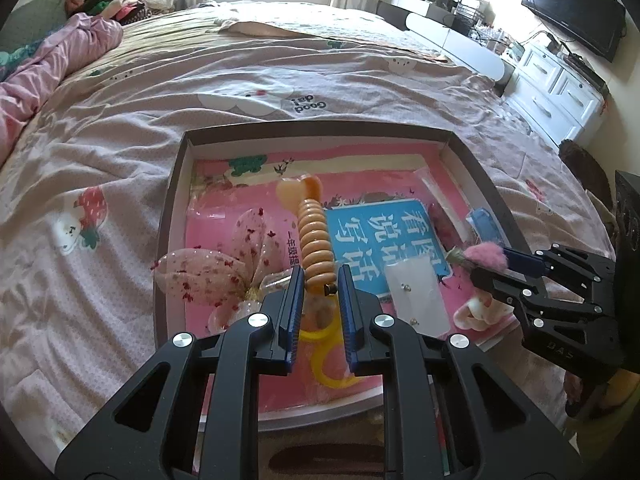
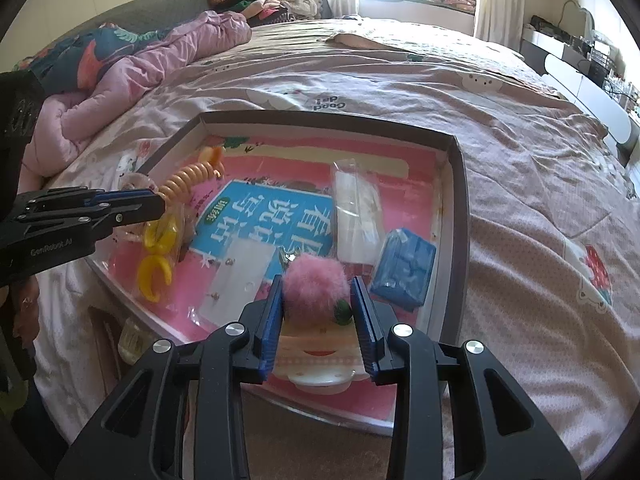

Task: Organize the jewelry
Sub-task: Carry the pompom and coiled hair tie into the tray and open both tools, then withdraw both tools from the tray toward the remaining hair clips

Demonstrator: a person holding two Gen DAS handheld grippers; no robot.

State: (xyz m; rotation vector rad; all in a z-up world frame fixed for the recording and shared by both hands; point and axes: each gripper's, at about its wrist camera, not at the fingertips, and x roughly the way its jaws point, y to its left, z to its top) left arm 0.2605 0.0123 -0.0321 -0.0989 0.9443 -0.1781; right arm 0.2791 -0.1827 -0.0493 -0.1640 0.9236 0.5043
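A shallow box tray [image 1: 172, 200] [image 2: 456, 200] lies on the bed with a pink children's book inside. My left gripper [image 1: 319, 278] [image 2: 160, 202] is shut on an orange coiled hair tie [image 1: 314, 240] [image 2: 186, 182] and holds it above the tray's left side. My right gripper [image 2: 316, 292] [image 1: 504, 262] is shut on a pink fluffy pom-pom clip [image 2: 314, 286] [image 1: 486, 256] over the tray's near right part. A sheer pink bow [image 1: 216, 272], yellow rings [image 2: 154, 268] [image 1: 324, 360], a clear card with studs [image 1: 416, 292] [image 2: 240, 272] and a blue box [image 2: 404, 272] [image 1: 484, 220] lie in the tray.
The tray sits on a pink printed bedspread [image 1: 120, 140]. A pink quilt [image 2: 140, 68] lies at the left. A white dresser [image 1: 560, 92] and a wall TV [image 1: 572, 8] are on the right. A clear plastic bag [image 2: 356, 208] lies in the tray.
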